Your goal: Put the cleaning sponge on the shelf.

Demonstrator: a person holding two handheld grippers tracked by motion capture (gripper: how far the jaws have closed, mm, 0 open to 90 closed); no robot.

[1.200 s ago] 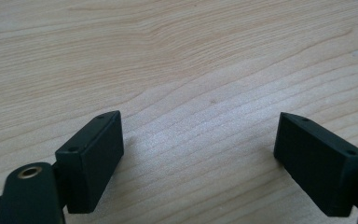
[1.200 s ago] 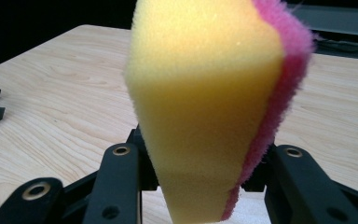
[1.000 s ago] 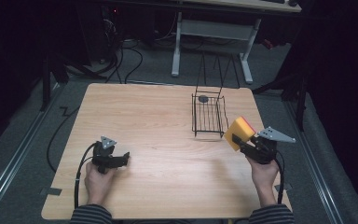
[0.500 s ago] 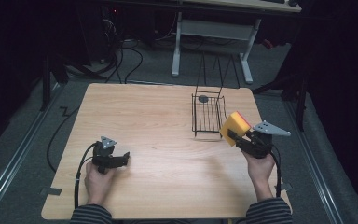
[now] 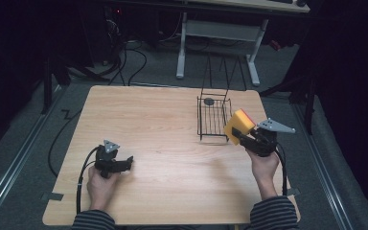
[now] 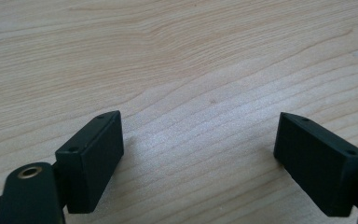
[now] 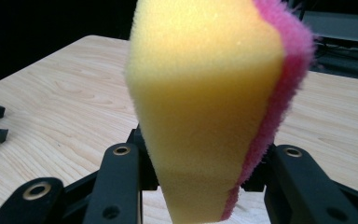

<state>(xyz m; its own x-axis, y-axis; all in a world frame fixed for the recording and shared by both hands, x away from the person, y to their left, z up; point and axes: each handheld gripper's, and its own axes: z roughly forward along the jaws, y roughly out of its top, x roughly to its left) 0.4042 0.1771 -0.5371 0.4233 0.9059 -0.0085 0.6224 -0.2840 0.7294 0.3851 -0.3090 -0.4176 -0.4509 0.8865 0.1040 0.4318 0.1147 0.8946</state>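
A yellow sponge [image 5: 238,124] with a pink scouring side is pinched in my right gripper [image 5: 242,135], held above the table's right side just right of the black wire basket [image 5: 212,117]. In the right gripper view the sponge [image 7: 209,102] stands upright, squeezed narrow at its base between the two black jaws. My left gripper [image 5: 124,163] rests low over the wood near the table's front left, jaws spread wide. The left gripper view has its fingertips [image 6: 93,156] apart over bare wood with nothing between them.
A small dark round object [image 5: 209,101] lies in the far end of the wire basket. The wooden table [image 5: 148,124] has bare room across its middle and left. Behind it stand a white desk frame [image 5: 220,33] and floor cables [image 5: 124,57].
My right gripper has carried the sponge leftward and slightly up, closer to the wire basket. The left gripper has stayed put.
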